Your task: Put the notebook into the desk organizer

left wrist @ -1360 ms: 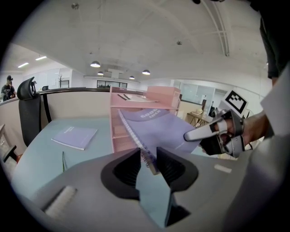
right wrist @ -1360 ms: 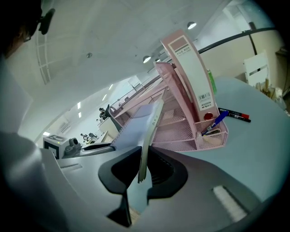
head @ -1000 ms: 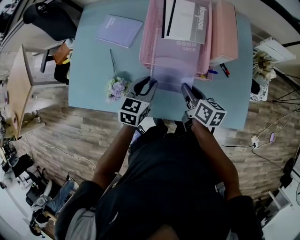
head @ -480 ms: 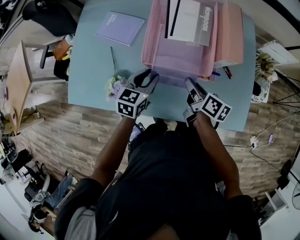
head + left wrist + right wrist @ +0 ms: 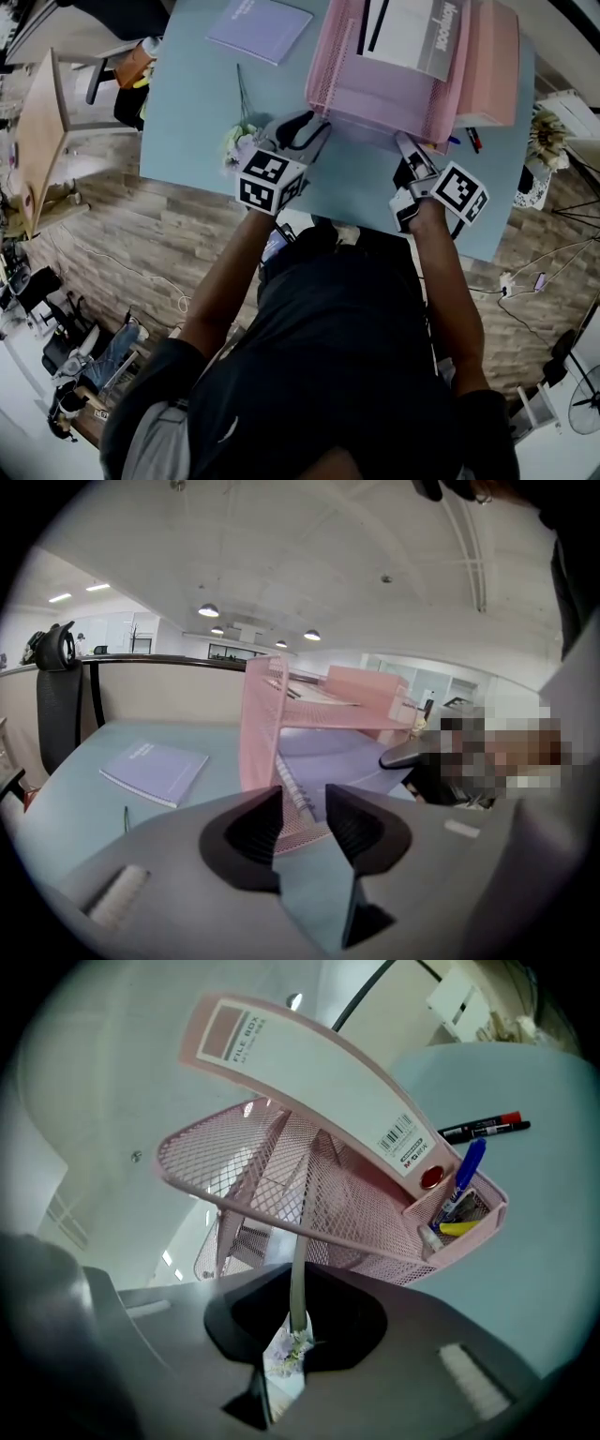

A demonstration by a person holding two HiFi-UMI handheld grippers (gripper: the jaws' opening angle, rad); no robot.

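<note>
The left claw point(image 5: 307, 129) point(image 5: 303, 808) has its two dark jaws apart and pressing on nothing. Right ahead of them, in the gap, are the front lip of the pink wire-mesh desk organizer point(image 5: 323, 56) point(image 5: 258, 724) point(image 5: 356, 1194) and the coiled spine of the lilac spiral-bound notebook point(image 5: 375, 98) point(image 5: 319, 761) point(image 5: 298, 1279). The notebook lies flat in the organizer's lower tray, reaching away from that claw. The right claw point(image 5: 408, 148) point(image 5: 298, 1335) is at the organizer's front edge, off to the left claw's right. Its jaws are pressed together on the notebook's near edge. From this claw the notebook shows only as a thin pale strip, running straight up from the pinch into the mesh tray. Above and ahead of the right claw a pale file box point(image 5: 309, 1072) lies along the organizer's upper level. Ahead and to that claw's right, a blue pen point(image 5: 466, 1180) stands in a small side compartment of the organizer. Further right, a black marker with a red cap point(image 5: 472, 141) point(image 5: 483, 1129) lies on the light blue table point(image 5: 187, 112) point(image 5: 94, 761) point(image 5: 525, 1269). Just beside the left claw, on its left, lies a small bunch of artificial flowers point(image 5: 236, 145). Well ahead and to its left, apart from the organizer, a second lilac notebook point(image 5: 260, 17) point(image 5: 155, 771) lies flat on the table.
</note>
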